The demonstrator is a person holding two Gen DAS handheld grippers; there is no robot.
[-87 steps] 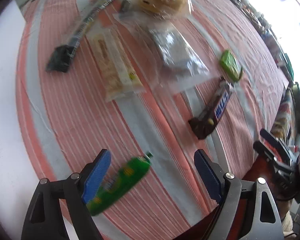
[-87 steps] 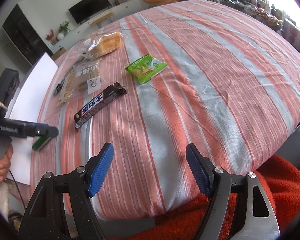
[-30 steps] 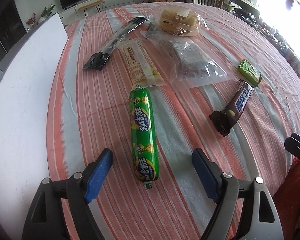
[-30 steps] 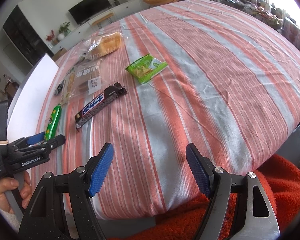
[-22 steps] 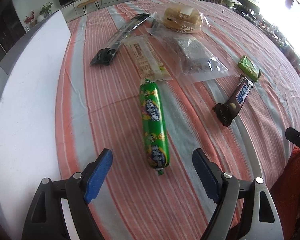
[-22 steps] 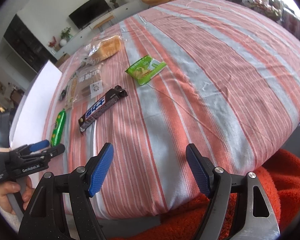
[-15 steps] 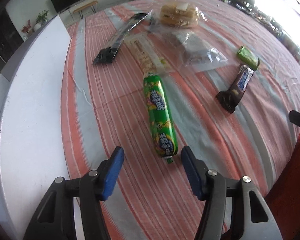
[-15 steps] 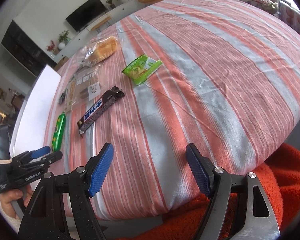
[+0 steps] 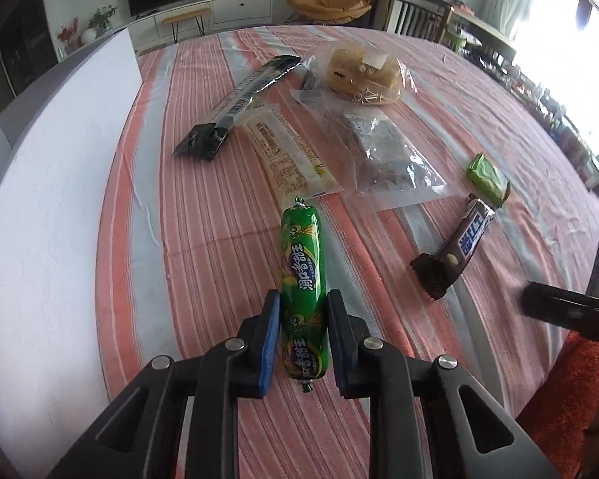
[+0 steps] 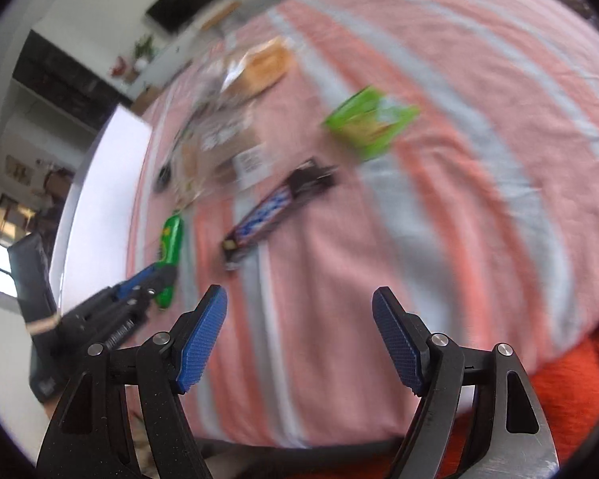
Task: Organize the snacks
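Left wrist view: the left gripper (image 9: 302, 333) has just been closing and now pinches the near end of the green sausage snack (image 9: 302, 275), a blue pad pressed on each flank. The sausage lies flat on the striped surface (image 9: 203, 215), and its long axis runs straight ahead of the gripper — near tail between the pads, far tip touching or just short of the pale wrapped bar (image 9: 289, 155) beyond it. Right of the sausage and well apart lies the dark chocolate bar (image 9: 457, 249), with the small green packet (image 9: 488, 173) just past its far end.

Right wrist view: blurred. The right gripper (image 10: 299, 339) is spread wide with nothing between its pads and hangs over the near edge of the surface. From here the sausage (image 10: 169, 251) sits off to the left, already in the other gripper (image 10: 147, 279); the chocolate bar (image 10: 275, 211) lies ahead and slightly left, slanted across the view — likely this hand's nearest piece, I judge.
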